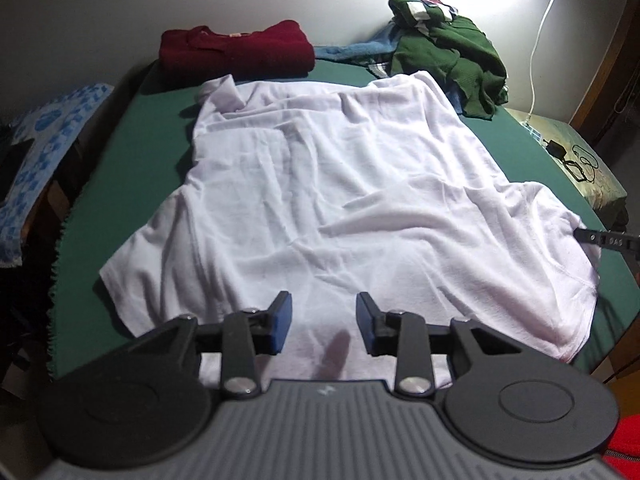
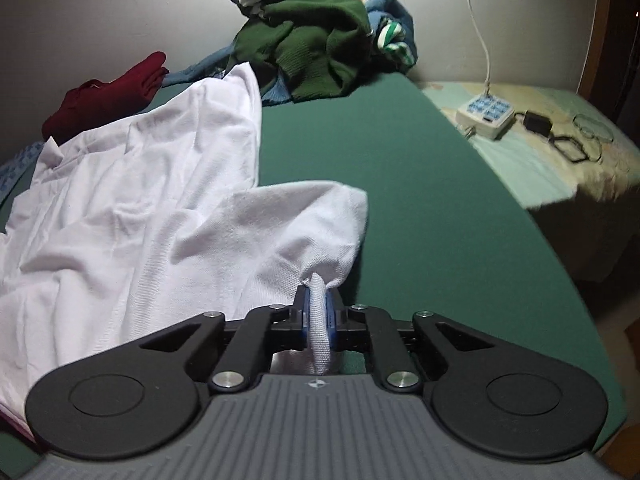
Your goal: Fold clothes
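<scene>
A white polo shirt (image 1: 328, 200) lies spread and wrinkled on the green table (image 1: 132, 168), collar at the far end. My left gripper (image 1: 323, 322) hovers open over the shirt's near hem, blue pads apart, nothing between them. My right gripper (image 2: 319, 314) is shut on the edge of the white shirt's sleeve (image 2: 304, 220), a fold of ribbed cuff pinched between its pads. In the left wrist view the right gripper's finger (image 1: 600, 237) shows at the shirt's right sleeve.
A folded dark red garment (image 1: 236, 50) sits at the table's far left. A heap of green and blue clothes (image 1: 444, 48) lies at the far right. Beside the table, a white power strip (image 2: 486, 114) with cable, a black adapter and cords rest on a lower surface.
</scene>
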Motion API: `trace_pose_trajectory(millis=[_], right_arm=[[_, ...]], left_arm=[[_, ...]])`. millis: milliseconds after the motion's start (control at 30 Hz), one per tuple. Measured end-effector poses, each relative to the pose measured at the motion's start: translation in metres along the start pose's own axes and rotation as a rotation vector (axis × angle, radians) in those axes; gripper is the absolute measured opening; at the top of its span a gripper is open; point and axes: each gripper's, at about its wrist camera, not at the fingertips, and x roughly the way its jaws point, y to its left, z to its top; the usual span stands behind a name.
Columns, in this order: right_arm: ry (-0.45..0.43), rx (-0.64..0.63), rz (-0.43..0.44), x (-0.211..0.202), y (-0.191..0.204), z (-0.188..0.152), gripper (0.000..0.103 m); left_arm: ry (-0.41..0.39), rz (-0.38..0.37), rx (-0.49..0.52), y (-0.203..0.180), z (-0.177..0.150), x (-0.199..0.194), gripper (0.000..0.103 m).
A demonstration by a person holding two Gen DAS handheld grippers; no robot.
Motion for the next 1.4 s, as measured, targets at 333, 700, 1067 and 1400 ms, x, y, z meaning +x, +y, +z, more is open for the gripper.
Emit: trace_pose_trajectory(millis=[333, 700, 1067, 1400], right_arm=[[0.194, -0.142, 0.022, -0.015, -0.031, -0.006, 0.016], [0.033, 0.198, 0.007, 0.015, -0.084, 0.021, 0.042], [0.037, 0.078, 0.202, 0.054, -0.049, 0.035, 0.003], [-0.051, -0.036, 0.061, 0.012, -0.075, 0.037, 0.019]], left_arm=[[0.065, -0.019, 0.083, -0.034, -0.004, 0.025, 0.048], [0.149, 0.033, 0.05, -0.035, -0.018, 0.043, 0.049], [0.162, 0.075, 0.025, -0.043, -0.023, 0.046, 0.057], [0.164, 0.08, 0.039, -0.05, -0.018, 0.054, 0.061]])
